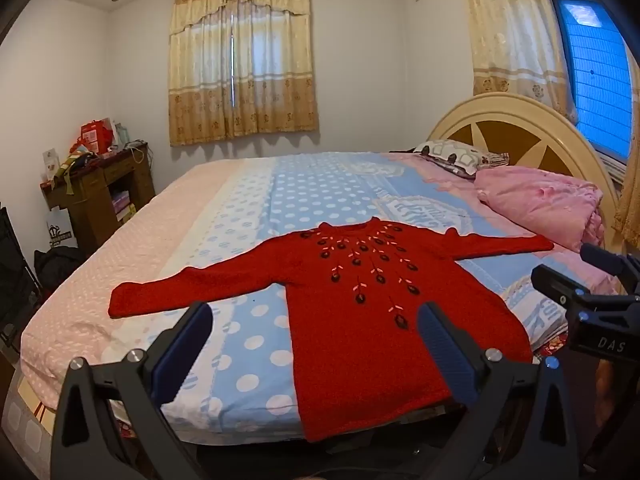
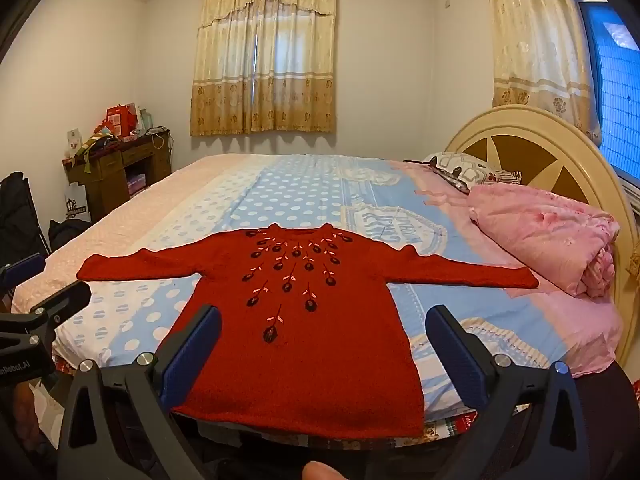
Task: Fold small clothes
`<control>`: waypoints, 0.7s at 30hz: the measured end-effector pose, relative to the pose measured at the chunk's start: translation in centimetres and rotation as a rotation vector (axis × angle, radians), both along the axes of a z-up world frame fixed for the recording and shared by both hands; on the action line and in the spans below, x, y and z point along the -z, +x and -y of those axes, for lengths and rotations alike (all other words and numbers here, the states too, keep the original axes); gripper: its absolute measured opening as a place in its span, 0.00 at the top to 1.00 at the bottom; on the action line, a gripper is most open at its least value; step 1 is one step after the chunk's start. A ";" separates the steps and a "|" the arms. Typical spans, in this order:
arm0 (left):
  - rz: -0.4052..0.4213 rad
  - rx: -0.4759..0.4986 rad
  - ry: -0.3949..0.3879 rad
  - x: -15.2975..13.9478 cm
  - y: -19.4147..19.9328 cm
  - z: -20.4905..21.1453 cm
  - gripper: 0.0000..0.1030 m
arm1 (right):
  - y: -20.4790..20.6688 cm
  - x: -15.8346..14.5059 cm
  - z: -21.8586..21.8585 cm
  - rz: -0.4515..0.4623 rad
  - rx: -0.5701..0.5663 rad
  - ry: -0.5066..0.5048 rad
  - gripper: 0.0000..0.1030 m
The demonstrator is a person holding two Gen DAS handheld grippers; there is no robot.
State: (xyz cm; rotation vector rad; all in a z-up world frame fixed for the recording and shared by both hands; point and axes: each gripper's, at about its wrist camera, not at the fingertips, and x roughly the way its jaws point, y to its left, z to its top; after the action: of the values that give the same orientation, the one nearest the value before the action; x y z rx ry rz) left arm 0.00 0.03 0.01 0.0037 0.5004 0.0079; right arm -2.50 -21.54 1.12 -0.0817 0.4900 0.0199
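Hand-held gripper point(image 1: 316, 320) wide; sweater point(image 1: 352, 308) nr quilt point(image 1: 540, 204).

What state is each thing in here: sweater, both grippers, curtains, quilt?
Red sweater: unfolded, spread flat face up on the bed, both sleeves stretched out sideways.
Left gripper: fingers wide open, holding nothing, above the sweater's hem.
Right gripper: fingers wide open, holding nothing.
Curtains: drawn shut over the far window.
Pink quilt: folded into a bundle by the headboard.
Bed sheet: spread smooth.

A bed point(image 1: 240, 208) bears a spread red sweater point(image 1: 360, 320), pink quilt point(image 1: 548, 200).
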 end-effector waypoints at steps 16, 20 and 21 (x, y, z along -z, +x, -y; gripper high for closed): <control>0.006 -0.002 0.000 0.9 -0.1 0.2 0.00 | -0.1 0.6 -0.4 -0.015 -0.008 0.012 0.01; 0.010 -0.004 0.000 0.5 0.0 0.0 0.00 | 0.1 0.6 -0.5 -0.015 -0.002 0.017 0.01; 0.011 -0.005 -0.002 0.4 0.0 -0.1 0.00 | 0.1 0.7 -0.6 -0.014 -0.001 0.016 0.01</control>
State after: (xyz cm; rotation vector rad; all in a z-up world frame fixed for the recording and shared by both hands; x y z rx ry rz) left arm 0.05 0.15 -0.36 0.0006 0.4898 0.0128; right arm -2.43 -20.97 0.42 -0.0658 0.5040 0.0259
